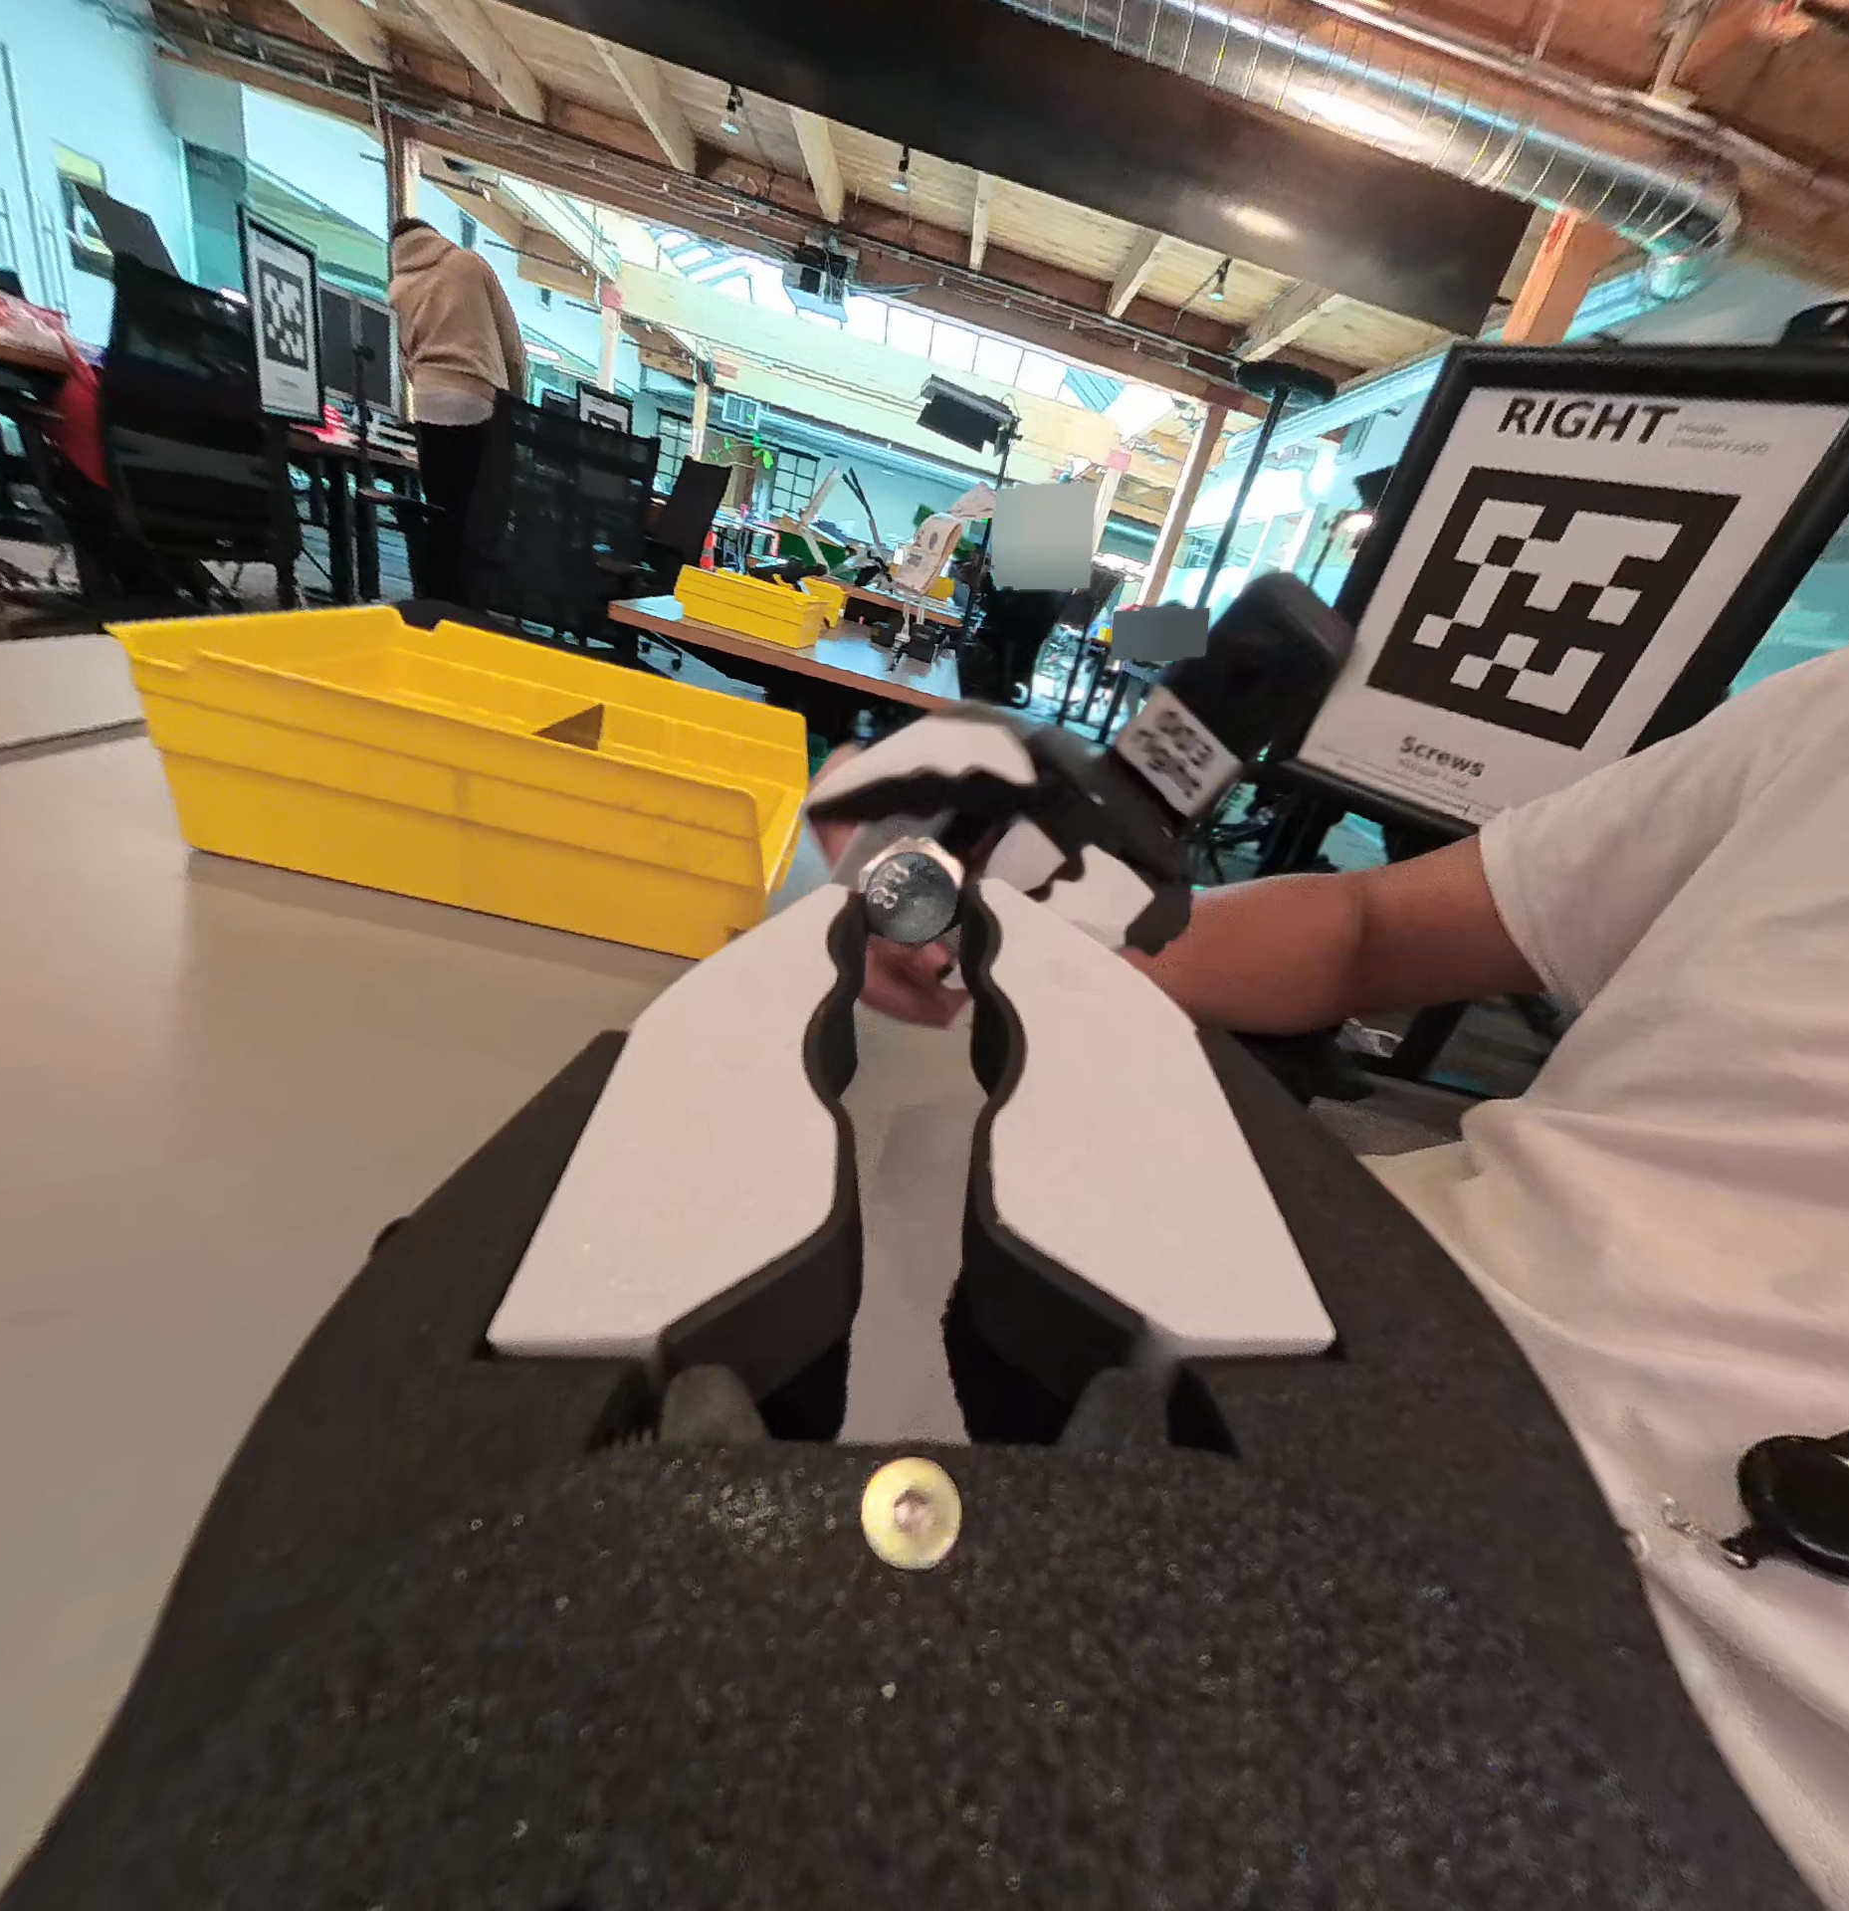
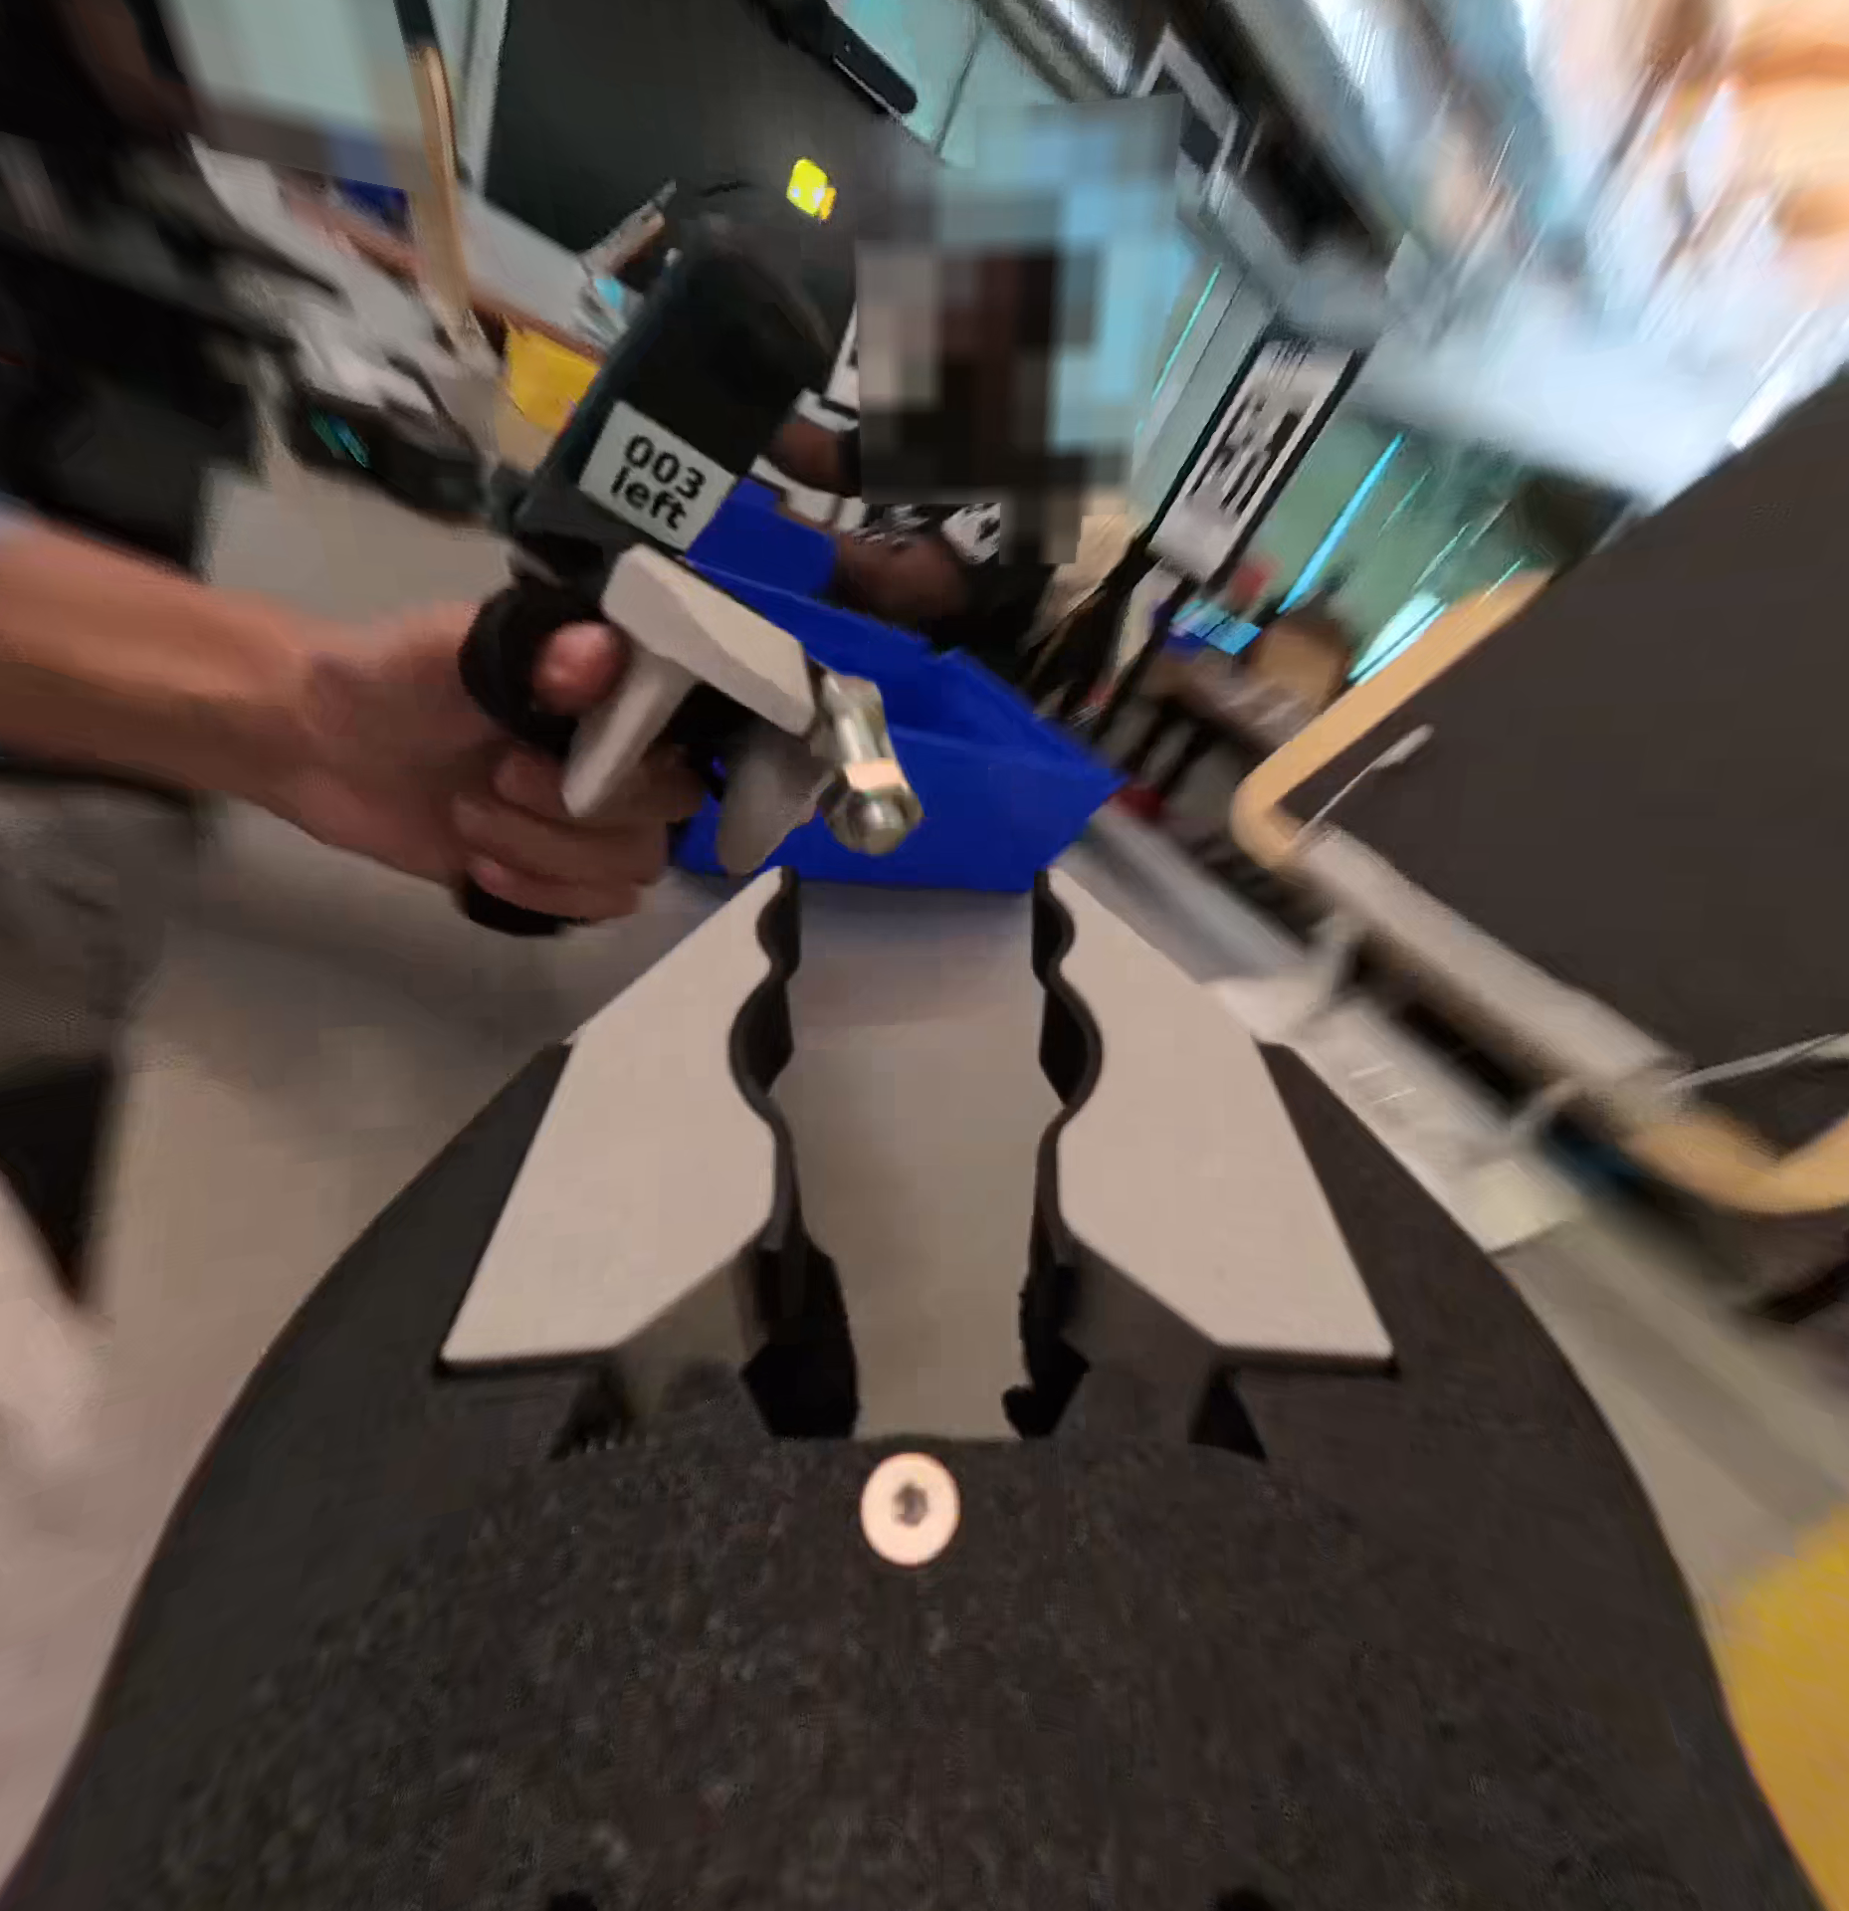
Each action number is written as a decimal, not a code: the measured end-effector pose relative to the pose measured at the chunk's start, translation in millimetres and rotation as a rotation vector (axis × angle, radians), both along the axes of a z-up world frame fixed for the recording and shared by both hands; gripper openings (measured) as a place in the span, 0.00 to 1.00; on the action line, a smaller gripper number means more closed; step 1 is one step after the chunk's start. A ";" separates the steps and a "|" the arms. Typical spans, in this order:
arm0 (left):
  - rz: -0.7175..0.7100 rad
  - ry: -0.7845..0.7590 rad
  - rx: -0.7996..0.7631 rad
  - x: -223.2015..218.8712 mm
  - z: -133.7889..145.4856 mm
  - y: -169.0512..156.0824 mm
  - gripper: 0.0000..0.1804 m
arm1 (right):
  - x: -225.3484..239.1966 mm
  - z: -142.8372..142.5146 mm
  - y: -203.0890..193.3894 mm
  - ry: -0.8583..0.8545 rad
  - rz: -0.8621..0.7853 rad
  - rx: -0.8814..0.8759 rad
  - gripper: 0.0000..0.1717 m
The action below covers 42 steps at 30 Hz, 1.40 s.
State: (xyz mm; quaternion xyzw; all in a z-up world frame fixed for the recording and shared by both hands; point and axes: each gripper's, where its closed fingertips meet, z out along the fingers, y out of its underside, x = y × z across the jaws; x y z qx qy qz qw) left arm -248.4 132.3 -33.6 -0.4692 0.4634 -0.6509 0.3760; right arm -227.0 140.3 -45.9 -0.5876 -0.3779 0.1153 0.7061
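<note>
- Left gripper [image 1: 912,910]: its black wavy pads are clamped on the head of a silver hex bolt [image 1: 908,891], one pad pressing on each side, right at the fingertips.
- Right wrist view shows the same bolt [image 2: 867,774] from the side: its shank sticks out past the left gripper's [image 2: 786,765] fingertips with a hex nut [image 2: 879,788] threaded near the far end.
- Right gripper [image 2: 912,910]: jaws stand wide apart with only table surface showing between the pads. It sits just in front of the bolt's nut end, not touching it.
- In the left wrist view the right gripper [image 1: 900,827] hangs directly behind the bolt, fingers spread either side of the shank; contact there is blurred and cannot be judged.
- A hand [image 2: 465,765] wraps the left gripper's black handle; a bare forearm [image 1: 1344,951] and white sleeve [image 1: 1675,827] come in from the right of the left wrist view.
- Yellow bin [image 1: 465,765] on the pale table [image 1: 176,1034], off to the left of the grippers, well apart from the bolt.
- Blue bin [image 2: 962,786] directly behind the bolt in the right wrist view, backing the nut.
- Framed black-and-white marker sign [image 1: 1561,600] stands behind the right gripper.
- A tan-edged dark panel [image 2: 1623,724] lies to the right; that view is motion-blurred.
- Background: workshop desks, black chairs, a person in a tan hoodie [image 1: 455,310] standing far off.
</note>
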 end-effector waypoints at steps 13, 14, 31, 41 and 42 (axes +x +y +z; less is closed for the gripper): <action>0.099 0.075 0.256 2.7 -13.1 0.9 0.09 | -21.6 -9.2 -9.2 1.083 0.814 -1.227 0.20; 0.101 0.085 0.258 4.0 -14.9 0.8 0.09 | -20.1 -7.7 -8.1 1.063 0.791 -1.187 0.16; -0.144 -0.034 -0.197 9.4 3.0 -10.0 0.09 | -4.8 12.8 -11.5 -0.626 -0.210 0.592 0.11; -0.056 -0.023 -0.154 3.5 1.3 4.4 0.09 | 5.5 11.0 -3.5 -0.549 -0.280 0.575 0.26; -0.035 -0.011 -0.127 2.6 -0.9 7.0 0.09 | 6.5 6.5 -0.2 -0.456 -0.234 0.455 0.29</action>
